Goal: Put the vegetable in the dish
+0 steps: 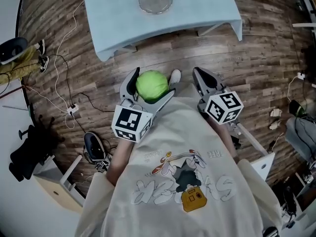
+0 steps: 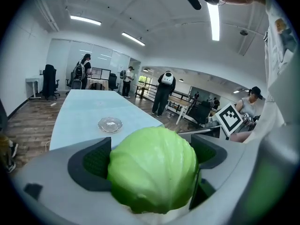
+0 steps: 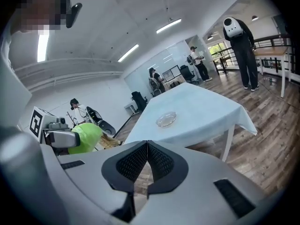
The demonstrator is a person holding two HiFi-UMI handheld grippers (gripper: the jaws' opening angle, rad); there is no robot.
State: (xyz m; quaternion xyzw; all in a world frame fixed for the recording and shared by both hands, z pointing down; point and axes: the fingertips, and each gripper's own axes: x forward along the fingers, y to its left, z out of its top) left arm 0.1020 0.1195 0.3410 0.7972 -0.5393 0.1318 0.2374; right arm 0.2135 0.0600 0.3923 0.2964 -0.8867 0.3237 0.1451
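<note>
A round green cabbage (image 1: 151,85) is clamped between the jaws of my left gripper (image 1: 148,87), held in the air in front of the person's chest, short of the table. Close up, the cabbage (image 2: 152,170) fills the space between both dark pads of that left gripper (image 2: 151,161). A clear glass dish (image 1: 155,1) sits on the light blue table (image 1: 207,6) ahead; the glass dish (image 2: 110,124) also shows beyond the cabbage and as a small glass dish (image 3: 166,119). My right gripper (image 1: 201,83) is shut with nothing in it, its pads (image 3: 159,162) pressed together.
Wooden floor lies between me and the table. Cables and a power strip (image 1: 72,109) trail on the floor at left, with shoes (image 1: 95,151) near a low wooden unit. Several people (image 2: 164,92) stand in the background beyond the table.
</note>
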